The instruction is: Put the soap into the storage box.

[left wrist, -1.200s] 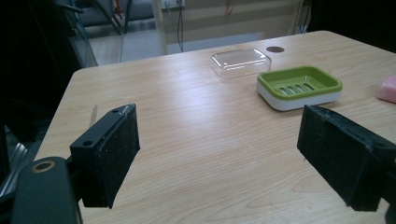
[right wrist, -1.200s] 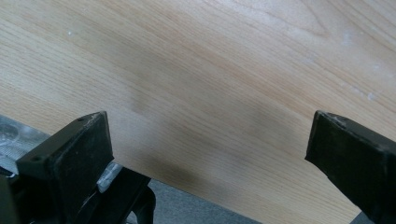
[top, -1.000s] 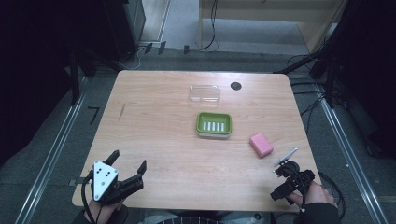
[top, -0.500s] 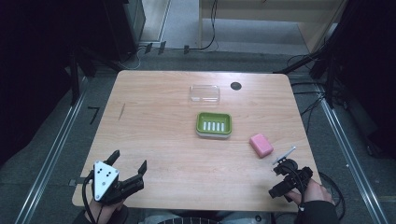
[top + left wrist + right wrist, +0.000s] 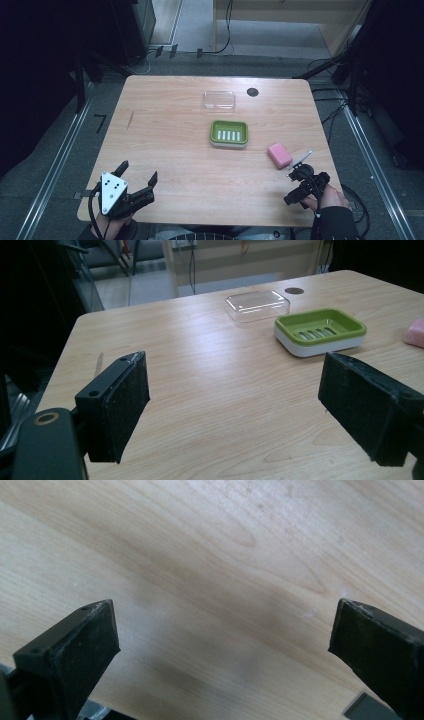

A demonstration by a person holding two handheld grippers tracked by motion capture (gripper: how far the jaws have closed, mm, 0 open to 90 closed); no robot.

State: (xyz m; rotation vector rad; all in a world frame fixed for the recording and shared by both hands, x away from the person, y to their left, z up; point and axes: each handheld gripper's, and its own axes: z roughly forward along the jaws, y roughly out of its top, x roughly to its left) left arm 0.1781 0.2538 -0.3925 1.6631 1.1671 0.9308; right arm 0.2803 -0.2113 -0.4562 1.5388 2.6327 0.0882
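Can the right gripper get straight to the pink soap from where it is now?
Probably yes. The right gripper is open and empty at the near right edge, and the pink soap lies just ahead on bare table, with nothing between them.

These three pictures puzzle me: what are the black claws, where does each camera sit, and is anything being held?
No robot here: a person holds a two-jaw tool in each hand. The high view looks down on the wooden table, with the left gripper and right gripper near its front edge. The other two pictures come from cameras riding on the grippers, looking out between their own black jaws. On the table lie a green soap dish, a clear lid behind it and a pink soap bar close to the right gripper. Both grippers are open and hold nothing.
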